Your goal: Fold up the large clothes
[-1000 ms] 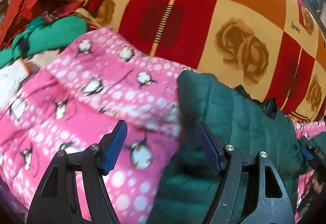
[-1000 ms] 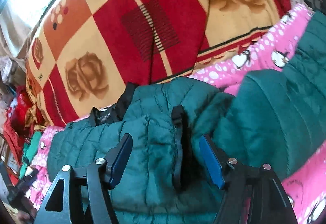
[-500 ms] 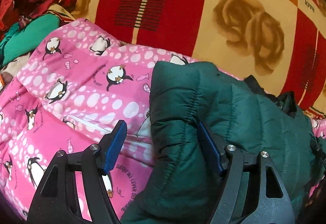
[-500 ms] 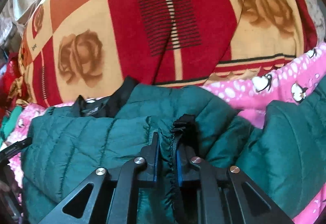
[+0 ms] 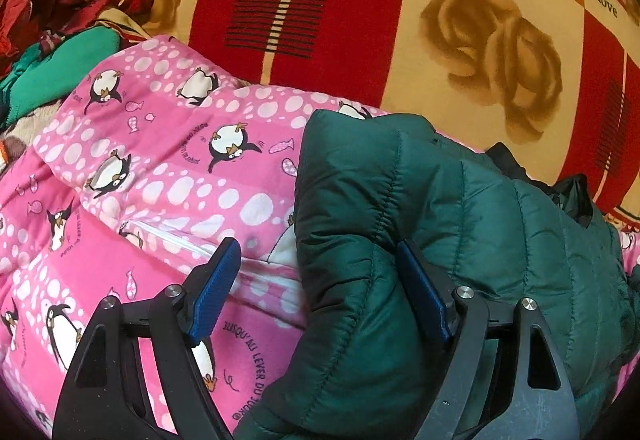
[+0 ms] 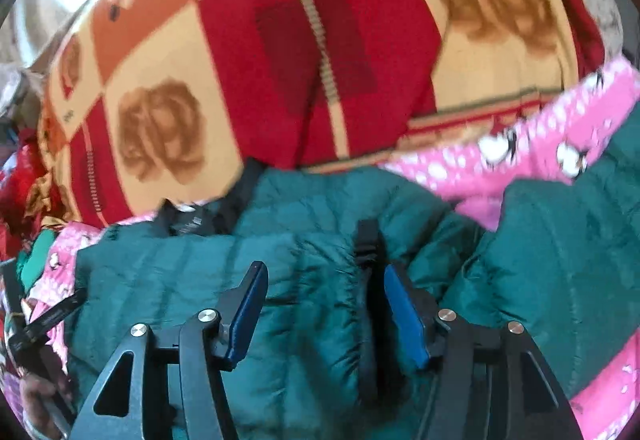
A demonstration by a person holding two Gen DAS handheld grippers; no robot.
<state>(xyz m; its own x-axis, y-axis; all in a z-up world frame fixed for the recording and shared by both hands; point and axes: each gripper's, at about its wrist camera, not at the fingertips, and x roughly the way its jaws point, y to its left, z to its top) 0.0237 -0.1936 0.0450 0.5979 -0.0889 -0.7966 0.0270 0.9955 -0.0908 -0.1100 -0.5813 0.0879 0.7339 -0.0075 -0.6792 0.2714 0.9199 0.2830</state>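
Much of your green quilted jacket [image 5: 460, 240] is cut off: in the left wrist view its near end runs out of frame under the fingers, and in the right wrist view [image 6: 312, 280] the whole picture is blurred, so stitching and edges are hard to read. The jacket lies on a pink penguin-print quilt [image 5: 160, 180], its long axis running left to right across the bed, with its black collar [image 5: 516, 164] at the far edge toward the red and cream rose blanket [image 5: 360, 20].

Your left hand-held gripper [image 5: 320, 296] is spread wide, holding nothing; its right finger presses against the jacket's folded left edge, while its left finger sits over the quilt.

Your right hand-held gripper [image 6: 324, 316] is also open, about half spread, with puffy green fabric and a black strap [image 6: 368, 244] between the fingers but not pinched. A green garment [image 5: 52, 72] lies far left; what it is cannot be made out.
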